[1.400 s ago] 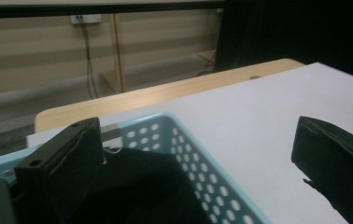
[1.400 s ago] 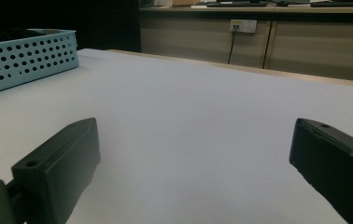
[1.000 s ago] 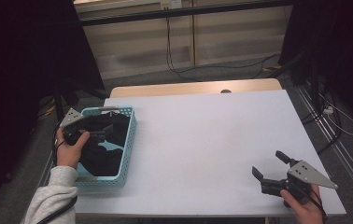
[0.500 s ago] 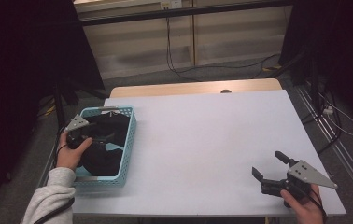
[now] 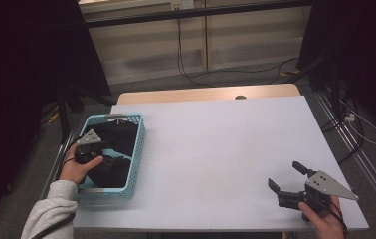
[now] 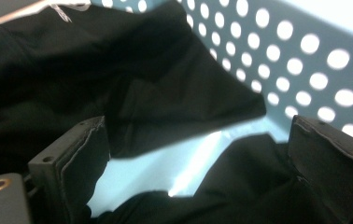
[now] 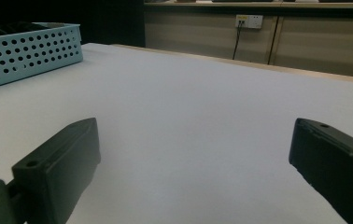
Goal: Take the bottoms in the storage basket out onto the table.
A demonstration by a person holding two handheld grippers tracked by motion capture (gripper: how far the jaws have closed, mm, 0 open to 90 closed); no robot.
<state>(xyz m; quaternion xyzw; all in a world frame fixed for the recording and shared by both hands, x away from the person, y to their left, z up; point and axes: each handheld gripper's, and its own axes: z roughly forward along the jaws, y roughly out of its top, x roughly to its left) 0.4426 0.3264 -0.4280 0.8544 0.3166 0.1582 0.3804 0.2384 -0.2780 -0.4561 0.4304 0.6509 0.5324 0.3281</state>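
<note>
Bench (image 5: 216, 149): bare between basket and your right hand-held gripper (image 5: 286, 180), pass freely.
Basket (image 5: 137, 149): perforated walls and black cloth (image 6: 132, 84) crowd your left hand-held gripper (image 6: 198, 154).

A white table (image 5: 216, 144) stands before a wall with a socket (image 7: 248, 21) and hanging cables (image 5: 182, 55).

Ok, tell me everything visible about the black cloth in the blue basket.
The black cloth is a soft, matte fabric, crumpled in loose folds inside the light blue perforated basket at the table's left edge. It covers most of the basket's floor, though the left gripper view shows a pale patch of bare bottom between two folds. A bit of white shows at its far end; what it is cannot be told. The left gripper sits low in the basket, jaws open, with cloth lying between and against them.
</note>
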